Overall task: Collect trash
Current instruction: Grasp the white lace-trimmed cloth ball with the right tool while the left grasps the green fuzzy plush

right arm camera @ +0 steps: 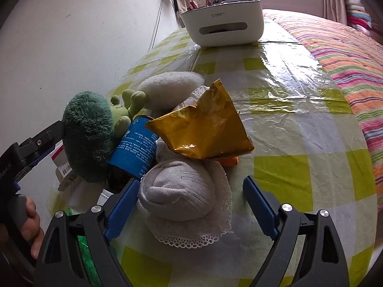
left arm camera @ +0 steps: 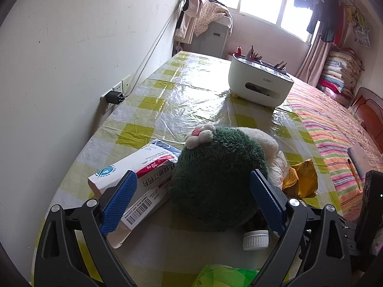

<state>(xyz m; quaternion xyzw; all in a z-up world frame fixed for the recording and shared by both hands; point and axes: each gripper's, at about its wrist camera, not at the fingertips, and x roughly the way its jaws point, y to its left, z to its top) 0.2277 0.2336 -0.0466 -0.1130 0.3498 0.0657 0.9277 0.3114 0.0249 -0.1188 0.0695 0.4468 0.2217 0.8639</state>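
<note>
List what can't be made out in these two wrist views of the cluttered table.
- Blue can: its base is hidden behind the white sock in the right wrist view; its print is too small to read.
- White bottle cap: whatever it belongs to is hidden under the green plush toy in the left wrist view.
- Green plastic bag: cut off by the bottom edge.
- Medicine box: partly covered by the left gripper's fingers.

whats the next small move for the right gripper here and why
Probably ease the right gripper forward and up toward the crumpled gold wrapper, the clearest trash. Its jaws stand open and empty, and at present they frame the white sock, which looks like laundry, not rubbish.
</note>
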